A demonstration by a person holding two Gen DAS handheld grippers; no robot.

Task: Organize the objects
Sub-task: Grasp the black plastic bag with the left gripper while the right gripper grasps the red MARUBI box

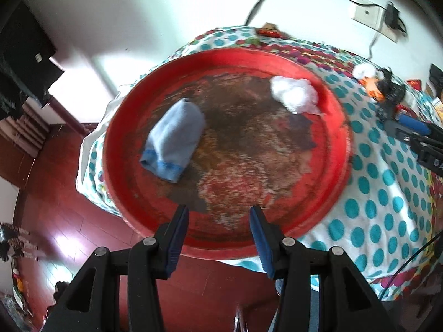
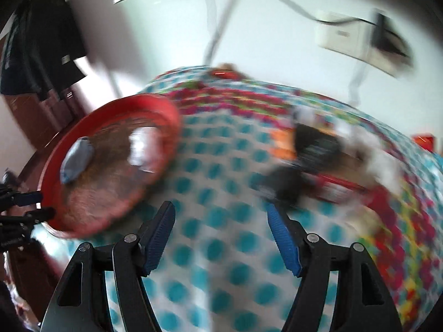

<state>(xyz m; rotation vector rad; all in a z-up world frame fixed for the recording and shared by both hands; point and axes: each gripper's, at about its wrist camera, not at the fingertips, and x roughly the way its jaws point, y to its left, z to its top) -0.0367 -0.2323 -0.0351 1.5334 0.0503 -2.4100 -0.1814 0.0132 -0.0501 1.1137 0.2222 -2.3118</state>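
One red tray [image 1: 329, 105] rests on a dotted cloth [image 1: 387, 193] above wooden floor [image 1: 55, 188].

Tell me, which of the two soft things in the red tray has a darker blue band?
The blue cloth, lying left in the red tray. The white wad is plain.

Wall [image 1: 166, 5]: white, beyond the far edge of the tabletop, bright with daylight.
Socket [image 1: 368, 13]: white plate on the wall, ahead and right of the hand-held gripper; a black plug [image 1: 393, 16] and cords hang from it.
Floor [image 1: 55, 193]: dark red wood boards, below and left, with a glossy glare patch.
Tabletop [image 1: 387, 207]: covered with a white cloth with teal dots and a multicoloured border.
Dark clothes [image 1: 19, 63]: hang at far left.
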